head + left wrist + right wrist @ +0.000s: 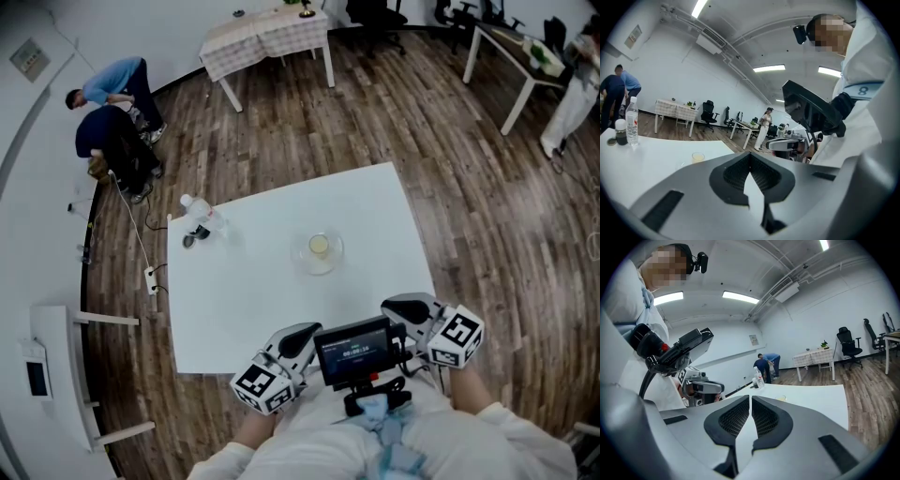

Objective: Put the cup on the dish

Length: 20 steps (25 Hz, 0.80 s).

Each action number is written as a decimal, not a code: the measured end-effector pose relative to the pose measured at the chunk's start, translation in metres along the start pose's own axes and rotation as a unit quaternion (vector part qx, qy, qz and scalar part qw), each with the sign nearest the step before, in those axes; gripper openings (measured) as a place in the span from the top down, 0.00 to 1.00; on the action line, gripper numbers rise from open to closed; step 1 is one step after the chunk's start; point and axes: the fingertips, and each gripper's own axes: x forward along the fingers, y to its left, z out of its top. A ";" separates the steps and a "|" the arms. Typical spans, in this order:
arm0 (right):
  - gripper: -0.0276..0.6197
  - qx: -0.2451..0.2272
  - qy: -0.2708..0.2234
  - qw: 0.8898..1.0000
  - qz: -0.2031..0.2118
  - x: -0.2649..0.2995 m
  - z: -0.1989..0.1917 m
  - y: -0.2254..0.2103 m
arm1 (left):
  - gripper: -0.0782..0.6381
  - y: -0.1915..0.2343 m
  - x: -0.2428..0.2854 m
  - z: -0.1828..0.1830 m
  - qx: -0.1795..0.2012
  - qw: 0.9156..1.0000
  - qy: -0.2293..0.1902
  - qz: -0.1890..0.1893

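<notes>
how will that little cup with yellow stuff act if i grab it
The cup looks clear and hard, so it is likely stiff, slippery, maybe breakable. It seems to hold something yellowish, so tilting could spill it. It looks small, so probably light and easy to tip.

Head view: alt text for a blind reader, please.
A cup stands on a clear dish near the middle of a white table. The left gripper and right gripper, both shut and empty, hover at its near edge; a bottle stands far left.
</notes>
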 end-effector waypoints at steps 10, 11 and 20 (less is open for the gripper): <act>0.91 0.000 0.009 1.000 0.012 0.004 -0.005 0.007 | 0.89 -0.001 0.003 0.001 0.013 1.000 0.001 0.003; 0.91 -0.001 0.012 1.000 0.013 0.005 -0.006 0.008 | 0.89 -0.001 0.003 0.000 0.012 1.000 0.000 0.003; 0.91 -0.005 0.013 1.000 0.019 0.008 -0.006 0.013 | 0.89 -0.006 0.003 -0.003 0.010 1.000 0.002 -0.006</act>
